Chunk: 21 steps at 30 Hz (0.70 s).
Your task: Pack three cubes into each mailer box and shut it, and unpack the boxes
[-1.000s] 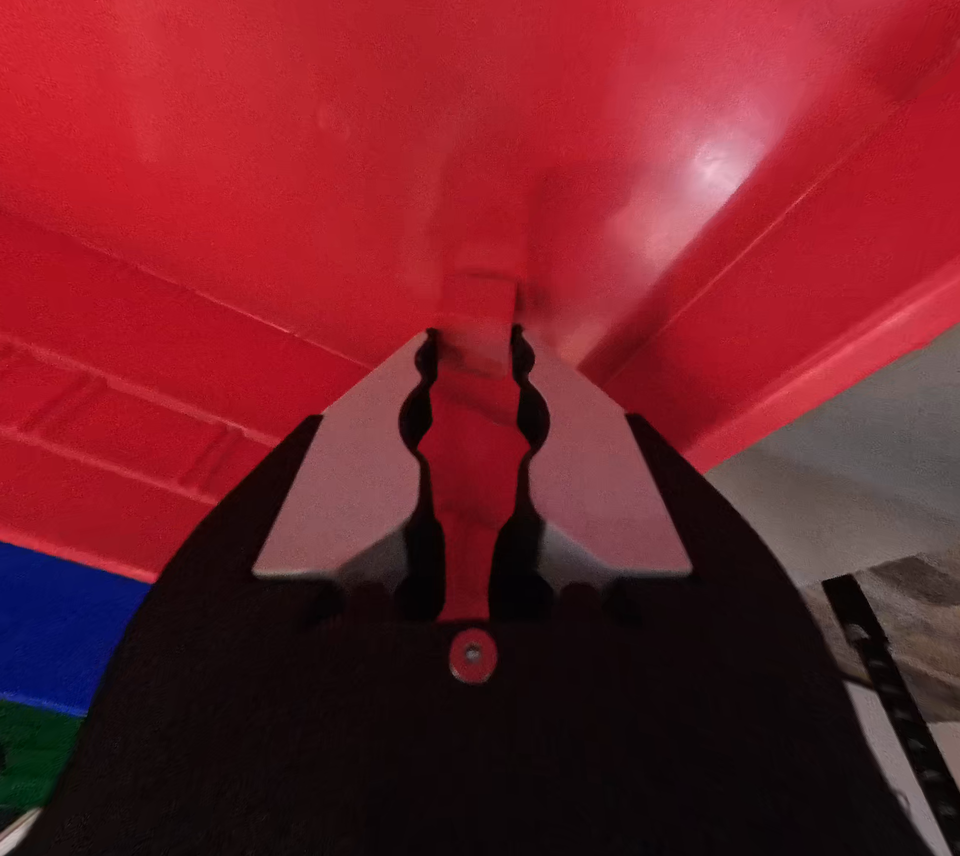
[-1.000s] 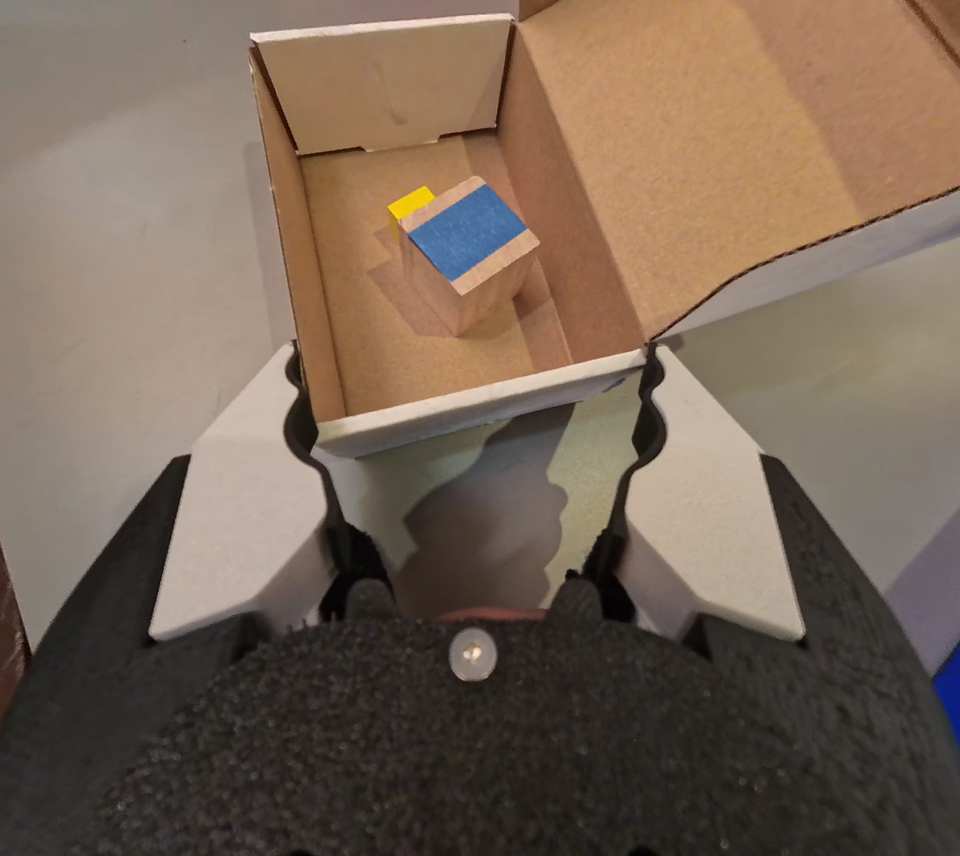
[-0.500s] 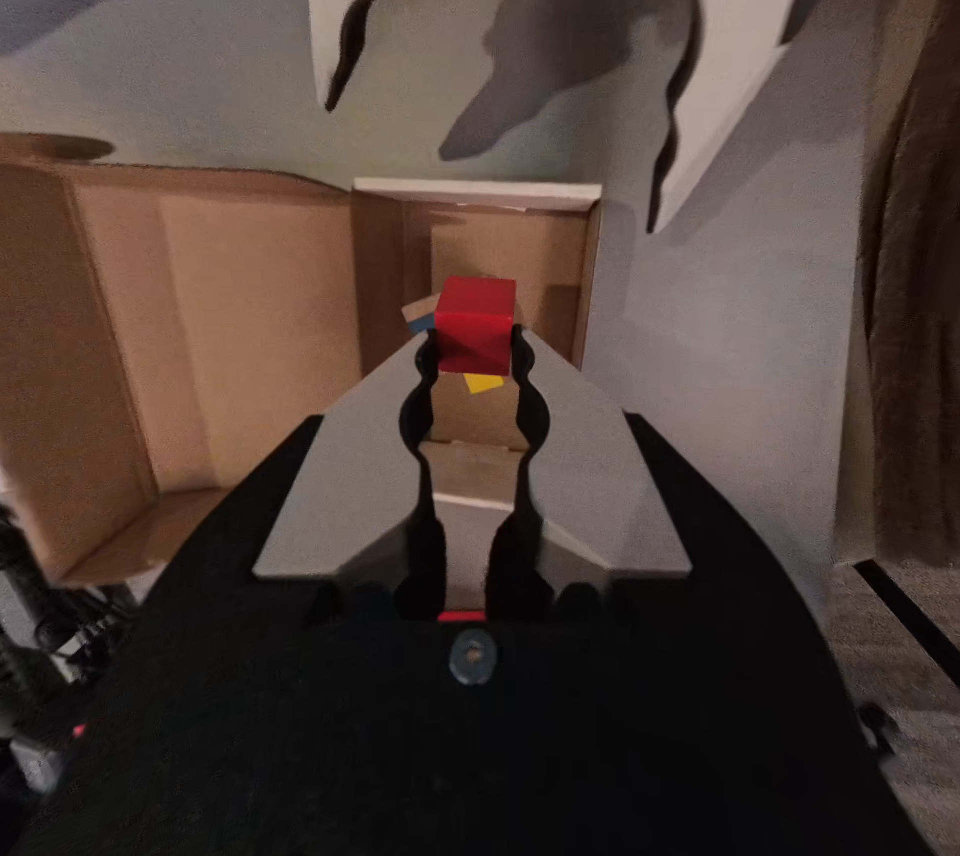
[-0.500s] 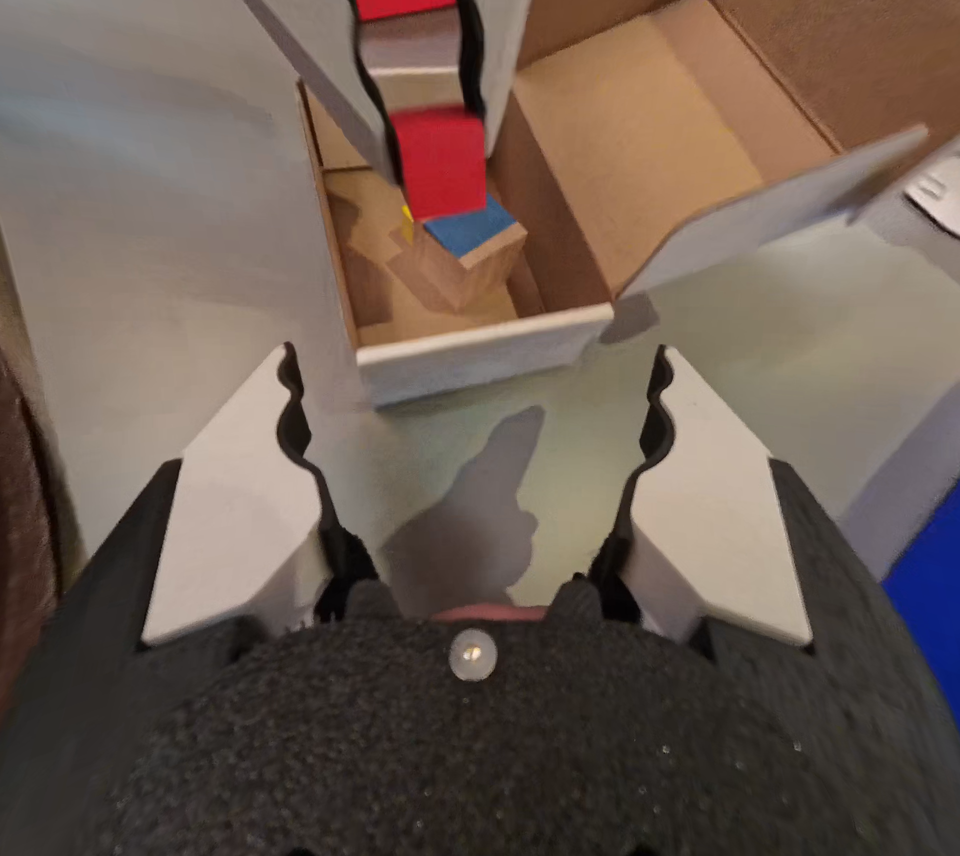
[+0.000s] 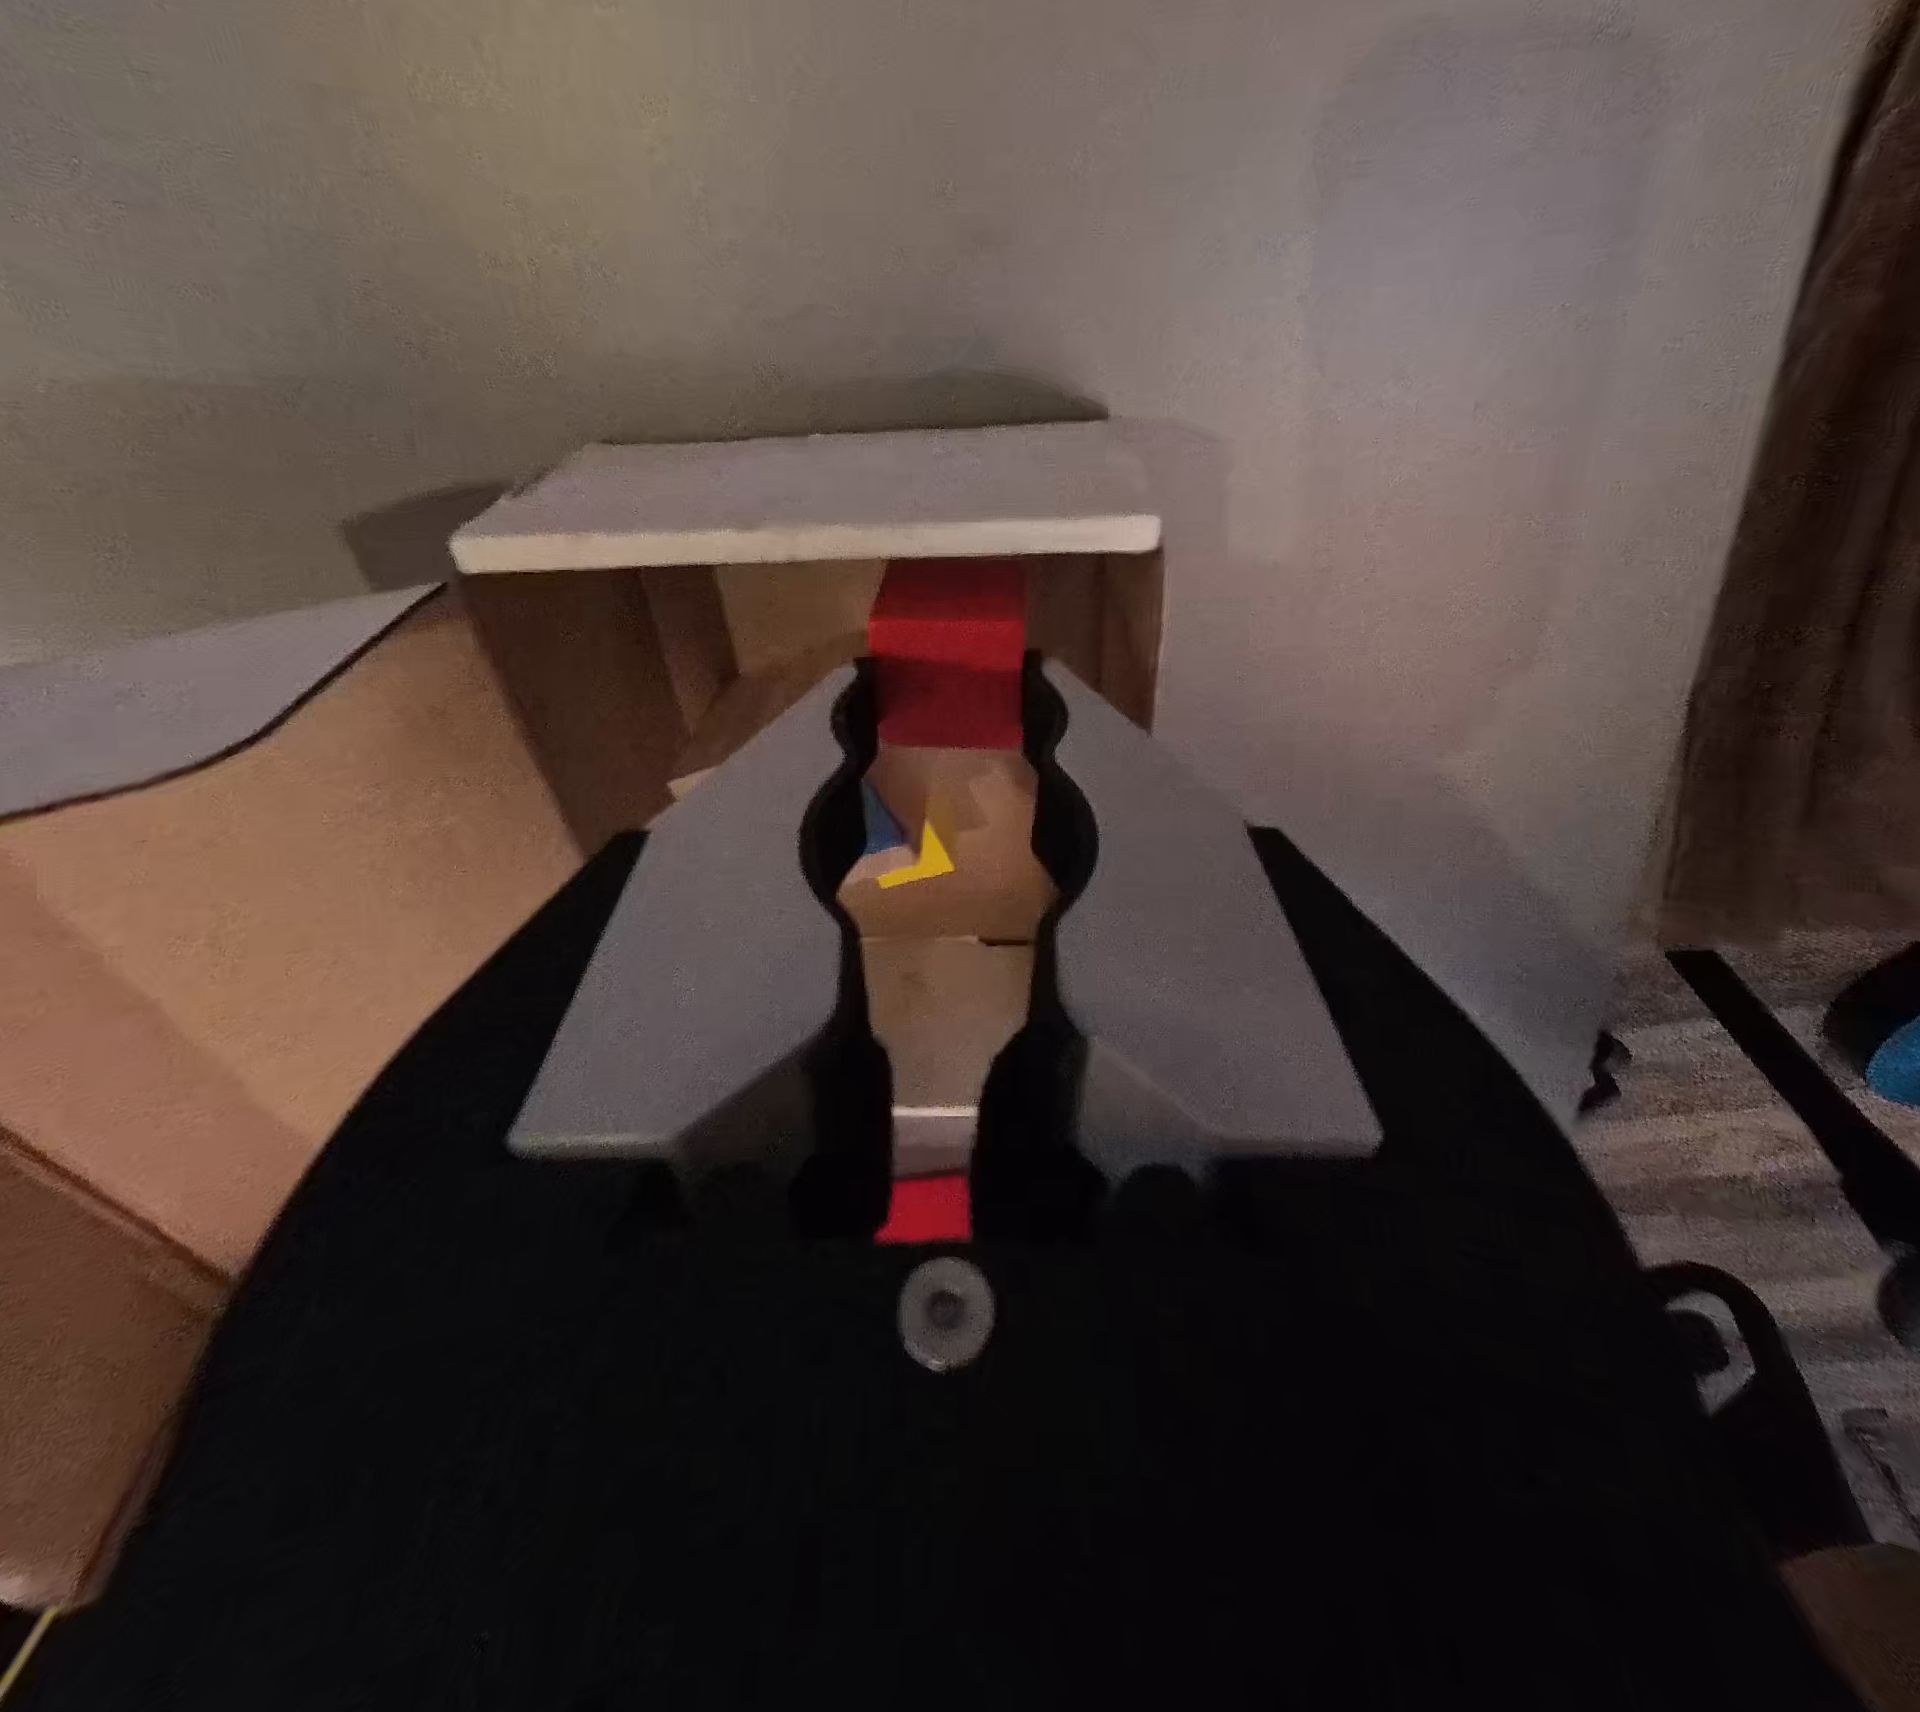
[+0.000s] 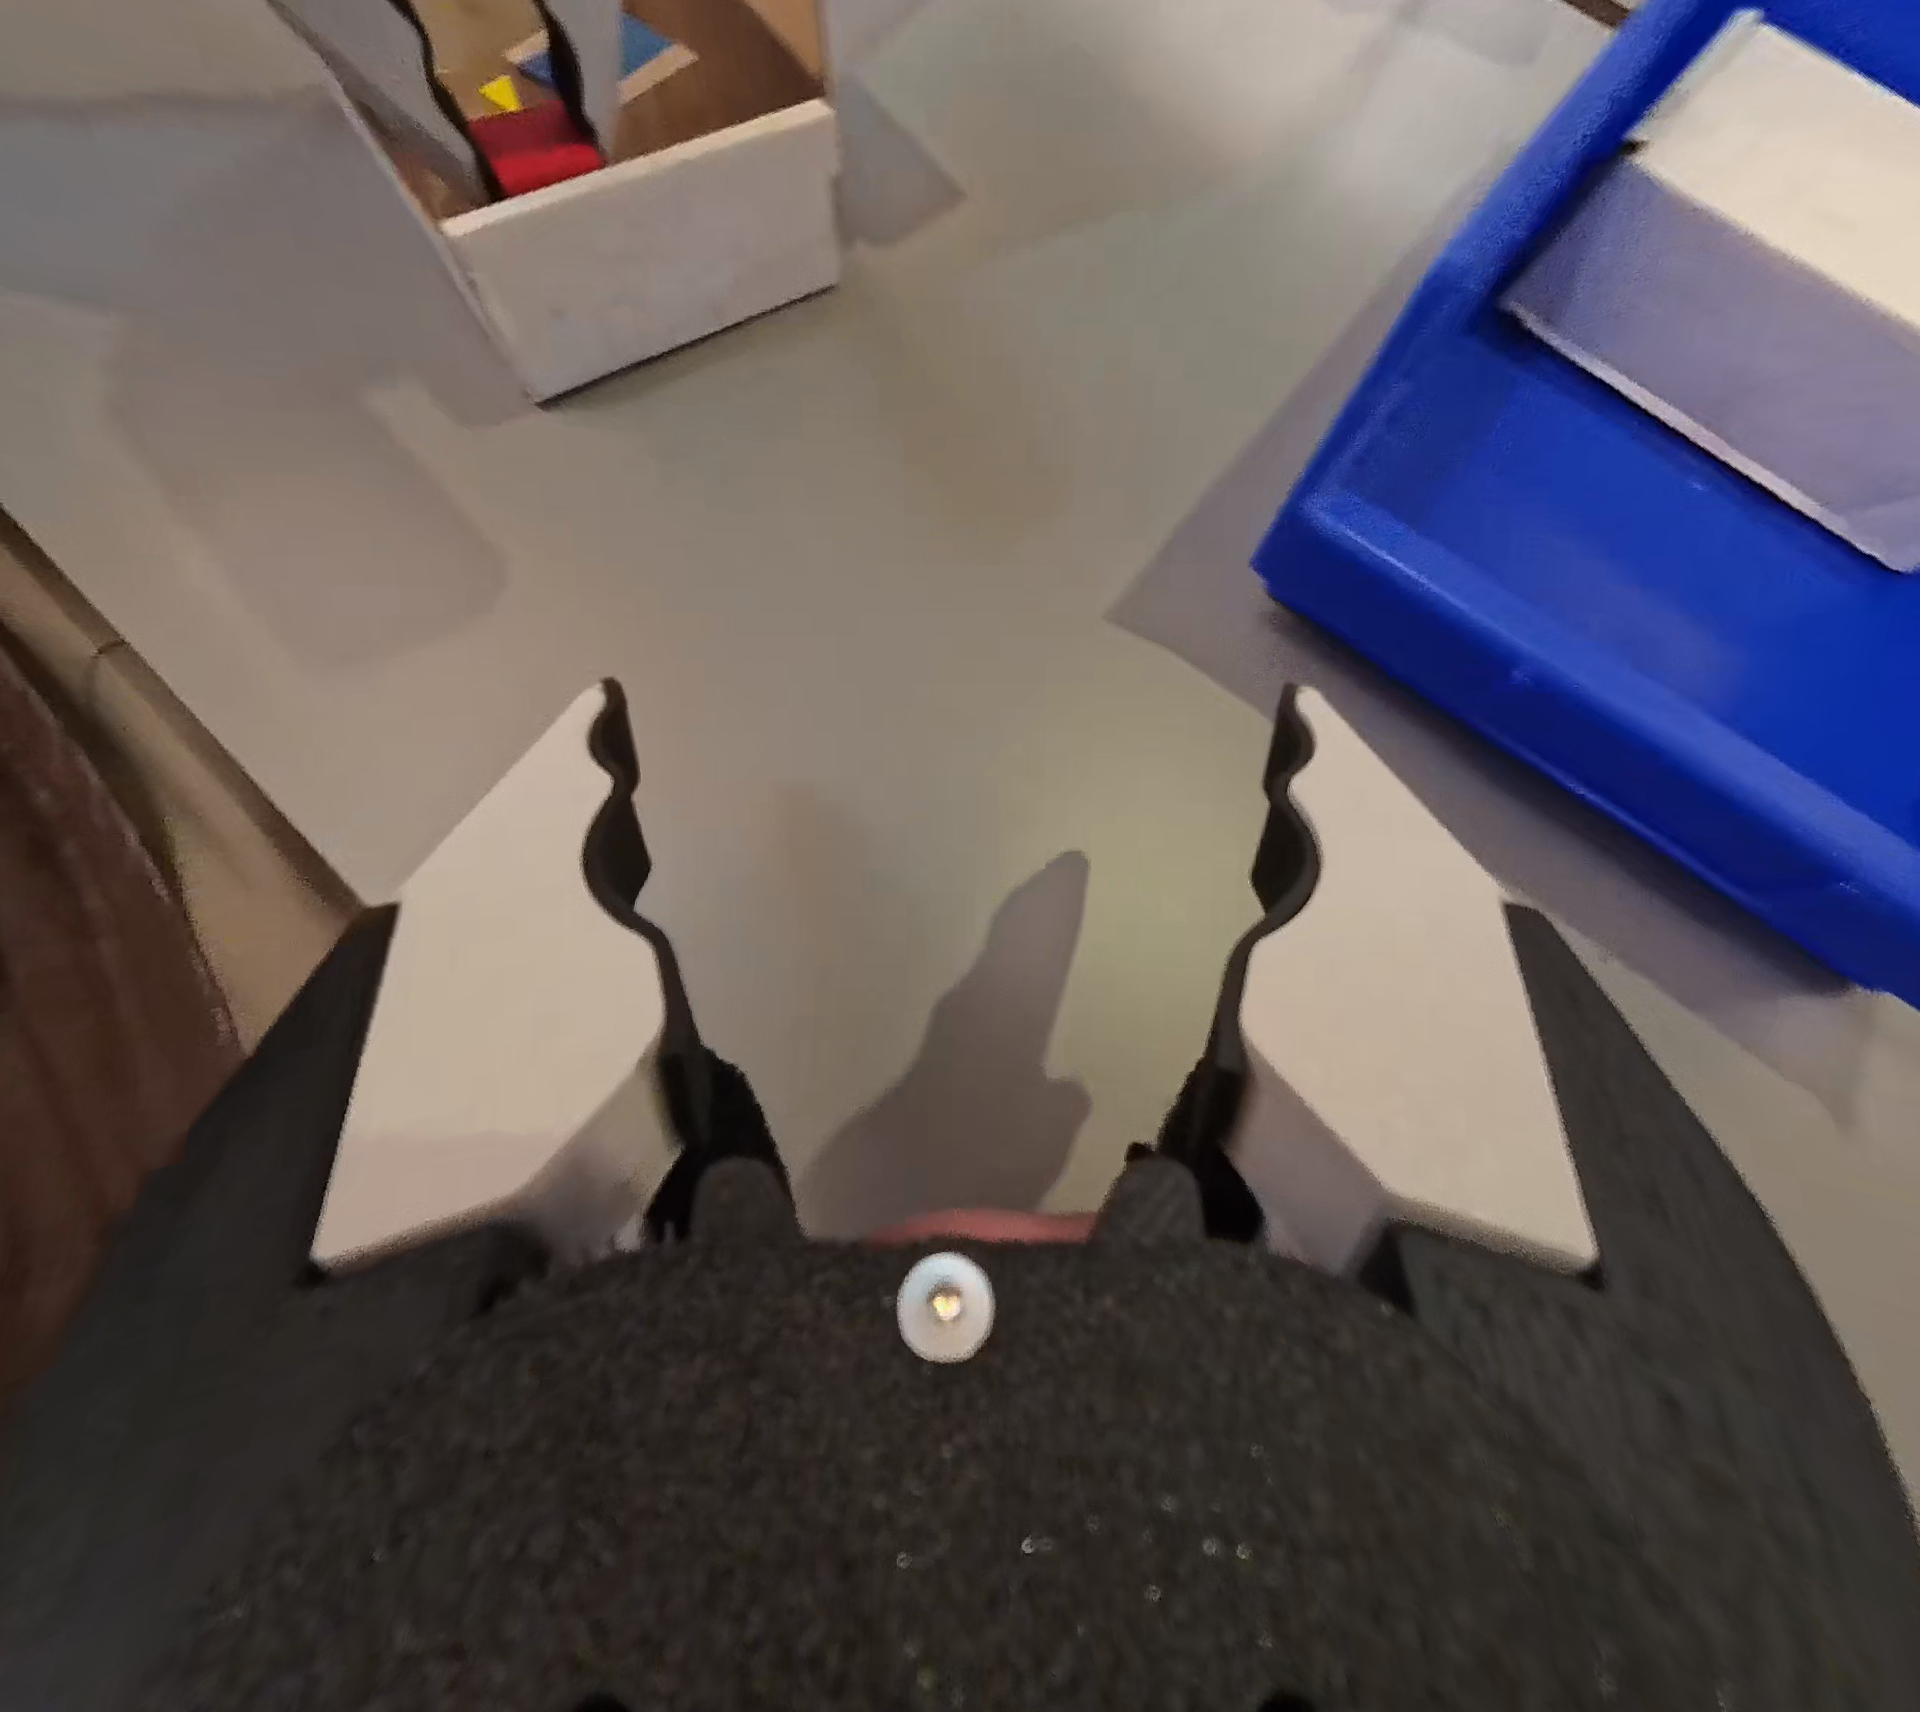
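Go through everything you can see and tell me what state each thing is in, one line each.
Left hand-held gripper: shut on red cube.
Right hand-held gripper: open, empty.
Red cube: held inside mailer box.
Mailer box: open, lid back.
Blue-faced cube: resting in box.
Blue bin: holds grey boxes.

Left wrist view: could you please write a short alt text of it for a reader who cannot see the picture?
The left gripper is shut on a red cube and holds it inside an open cardboard mailer box on a grey table. Below the cube, a blue-faced cube and a yellow-faced cube show between the fingers.
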Available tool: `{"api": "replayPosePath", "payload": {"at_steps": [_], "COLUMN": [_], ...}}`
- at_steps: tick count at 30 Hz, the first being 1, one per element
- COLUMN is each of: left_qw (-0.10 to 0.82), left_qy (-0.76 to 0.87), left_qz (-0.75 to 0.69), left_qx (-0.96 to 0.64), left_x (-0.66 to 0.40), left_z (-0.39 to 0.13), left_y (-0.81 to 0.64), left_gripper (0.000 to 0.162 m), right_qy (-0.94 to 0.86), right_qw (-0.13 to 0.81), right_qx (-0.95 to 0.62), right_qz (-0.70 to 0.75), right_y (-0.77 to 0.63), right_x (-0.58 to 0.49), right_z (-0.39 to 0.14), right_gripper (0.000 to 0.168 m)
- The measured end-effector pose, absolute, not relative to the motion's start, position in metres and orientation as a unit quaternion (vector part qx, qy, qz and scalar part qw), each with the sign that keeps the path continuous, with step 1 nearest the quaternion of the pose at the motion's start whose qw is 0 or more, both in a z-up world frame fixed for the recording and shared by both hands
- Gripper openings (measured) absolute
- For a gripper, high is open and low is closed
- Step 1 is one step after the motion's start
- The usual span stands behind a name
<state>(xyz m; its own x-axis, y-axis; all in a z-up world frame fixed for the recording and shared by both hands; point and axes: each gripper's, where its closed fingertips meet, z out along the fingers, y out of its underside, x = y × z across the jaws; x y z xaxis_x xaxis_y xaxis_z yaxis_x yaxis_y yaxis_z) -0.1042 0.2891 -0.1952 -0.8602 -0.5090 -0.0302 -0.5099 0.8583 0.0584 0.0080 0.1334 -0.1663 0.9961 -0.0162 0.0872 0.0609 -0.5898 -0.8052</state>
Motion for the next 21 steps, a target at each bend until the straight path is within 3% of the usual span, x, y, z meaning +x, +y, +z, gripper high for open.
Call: {"api": "replayPosePath", "payload": {"at_steps": [4,12,15,17,21], "left_qw": [0.014,0.020,0.026,0.044,0.108], "left_qy": [0.958,0.946,0.936,0.920,0.870], "left_qz": [0.110,0.059,0.022,-0.030,-0.167], "left_qx": [-0.265,-0.317,-0.350,-0.388,-0.452], "left_x": [-0.109,-0.109,-0.106,-0.100,-0.097], "left_z": [-0.213,-0.223,-0.210,-0.190,-0.133], "left_y": [0.315,0.312,0.312,0.309,0.311], "left_gripper": [0.025,0.027,0.040,0.057,0.068], "right_qy": [0.006,0.035,0.047,0.057,0.069], "right_qw": [0.464,0.486,0.495,0.508,0.537], "right_qx": [-0.885,-0.872,-0.866,-0.858,-0.840], "right_qz": [-0.050,-0.053,-0.057,-0.054,-0.023], "right_y": [0.120,0.106,0.102,0.102,0.106], "right_x": [0.028,0.046,0.058,0.065,0.066], "right_z": [-0.157,-0.147,-0.142,-0.135,-0.126], "right_gripper": [0.116,0.112,0.110,0.109,0.104]}}
